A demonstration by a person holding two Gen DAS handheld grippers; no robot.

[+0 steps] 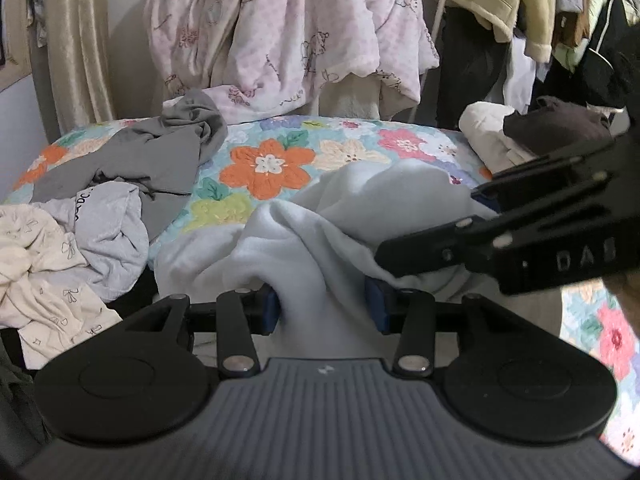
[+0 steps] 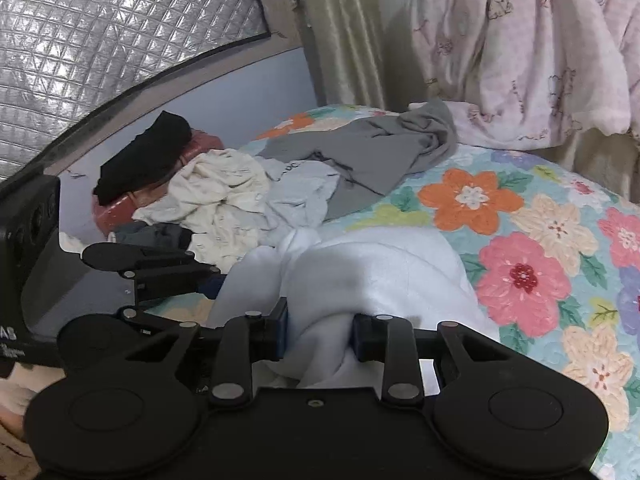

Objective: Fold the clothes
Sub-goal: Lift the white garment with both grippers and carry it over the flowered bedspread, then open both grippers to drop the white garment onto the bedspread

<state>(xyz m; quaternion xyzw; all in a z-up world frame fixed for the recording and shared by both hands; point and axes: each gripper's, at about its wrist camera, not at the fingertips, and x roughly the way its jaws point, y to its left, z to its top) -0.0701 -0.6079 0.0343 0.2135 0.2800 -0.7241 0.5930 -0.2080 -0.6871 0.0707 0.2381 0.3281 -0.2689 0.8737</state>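
A pale blue-white fleece garment (image 1: 360, 200) lies bunched on the floral quilt (image 1: 268, 168) at the bed's near edge. My left gripper (image 1: 324, 308) is shut on a thick fold of it, with cloth filling the gap between the blue pads (image 1: 270, 310). The right wrist view shows the same garment (image 2: 380, 268), and my right gripper (image 2: 320, 332) is shut on another bunched fold close beside the first. Each gripper shows in the other's view: the right one (image 1: 436, 228) comes in from the right, the left one (image 2: 208, 278) from the left. The garment's near hem is hidden under the grippers.
A grey garment (image 1: 160, 156), a light grey one (image 1: 112, 232) and a cream one with bows (image 1: 40, 264) lie heaped at the left. Folded white and brown clothes (image 1: 520, 136) sit at the right. A pink blanket (image 1: 280, 32) and hung clothes stand behind the bed.
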